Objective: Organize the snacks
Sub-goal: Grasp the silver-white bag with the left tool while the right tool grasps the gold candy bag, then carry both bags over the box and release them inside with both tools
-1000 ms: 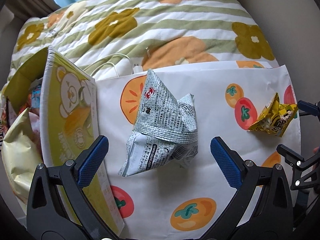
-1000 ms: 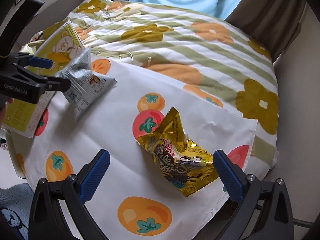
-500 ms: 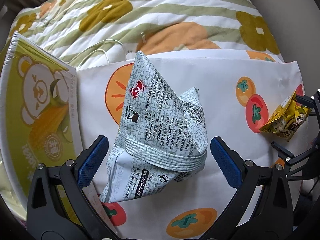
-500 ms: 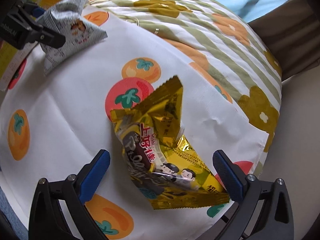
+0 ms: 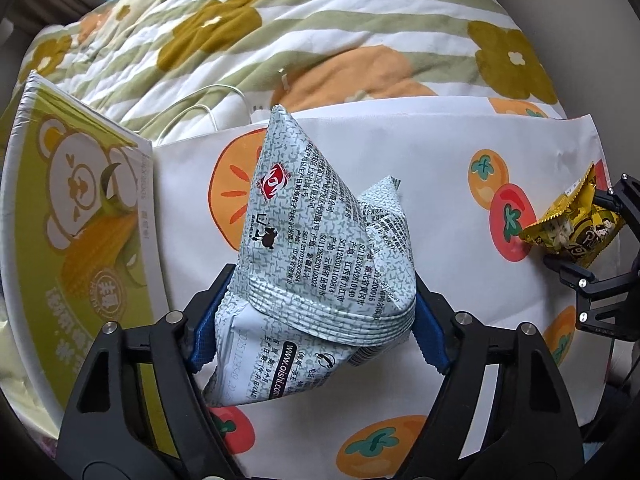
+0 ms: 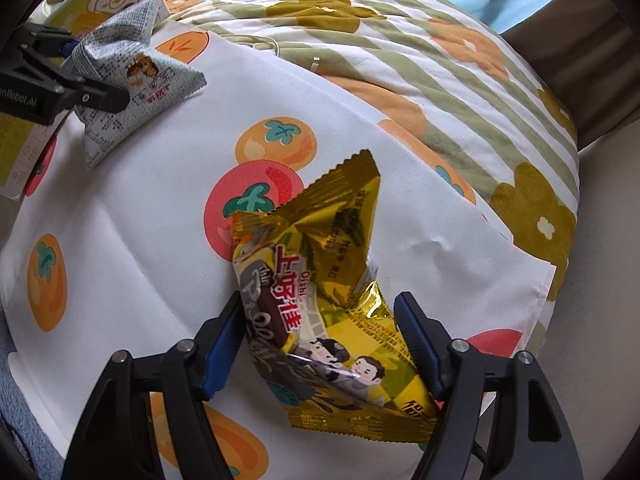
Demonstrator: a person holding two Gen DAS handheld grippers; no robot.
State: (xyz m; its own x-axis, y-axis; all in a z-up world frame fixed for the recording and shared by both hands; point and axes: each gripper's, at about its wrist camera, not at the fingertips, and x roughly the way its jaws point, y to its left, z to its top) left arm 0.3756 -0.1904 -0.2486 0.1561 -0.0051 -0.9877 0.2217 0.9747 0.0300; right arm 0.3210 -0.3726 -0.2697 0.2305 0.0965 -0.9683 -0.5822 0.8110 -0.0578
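Both tools lowered, jaws closing: left tool (image 5: 316, 330) squeezing grey packet (image 5: 316, 248); right tool (image 6: 320, 340) around gold packet (image 6: 316, 300), 3 o'clock. Light, crinkly, slippery; grip mid-body.

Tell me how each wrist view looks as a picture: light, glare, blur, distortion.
Left wrist view: soft daylight, the print on the grey snack bag sharp, fisheye bending the green bear bag along the left edge, dark corners. Right wrist view: the same daylight, bright glare on the foil of the gold snack bag, the striped quilt bowed by the lens and slightly soft at the top.
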